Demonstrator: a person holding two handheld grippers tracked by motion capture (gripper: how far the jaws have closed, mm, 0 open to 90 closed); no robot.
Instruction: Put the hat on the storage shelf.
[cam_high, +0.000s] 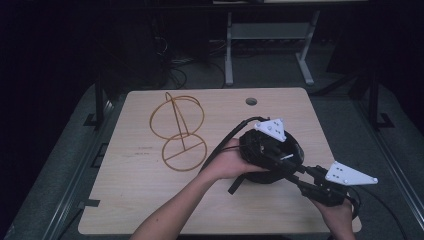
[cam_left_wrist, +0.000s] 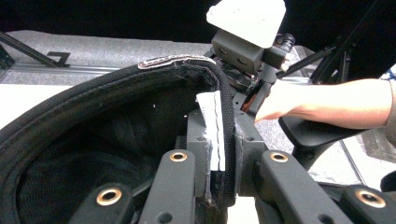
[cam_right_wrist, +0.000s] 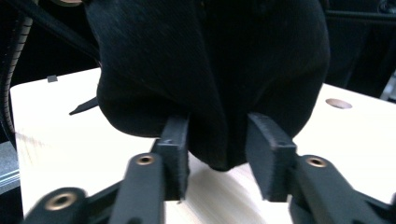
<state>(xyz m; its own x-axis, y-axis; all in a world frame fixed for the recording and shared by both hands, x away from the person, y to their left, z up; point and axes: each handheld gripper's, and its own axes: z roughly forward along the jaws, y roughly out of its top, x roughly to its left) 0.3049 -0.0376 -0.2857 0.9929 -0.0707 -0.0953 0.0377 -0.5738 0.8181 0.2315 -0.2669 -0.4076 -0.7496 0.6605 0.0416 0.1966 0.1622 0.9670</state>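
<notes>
Dark room around a light wooden table (cam_high: 150, 200); wire hat stand (cam_high: 178, 131) sat on its left half, well apart from the grippers. Black cap (cam_high: 272, 155) was held above the table's right half; left gripper (cam_left_wrist: 220, 154) pinched its rim, jaws pressed on the fabric beside a white label (cam_left_wrist: 212, 126); right gripper (cam_right_wrist: 219, 154) had jaws set on either side of the cap's crown, fabric bunched between them.
</notes>
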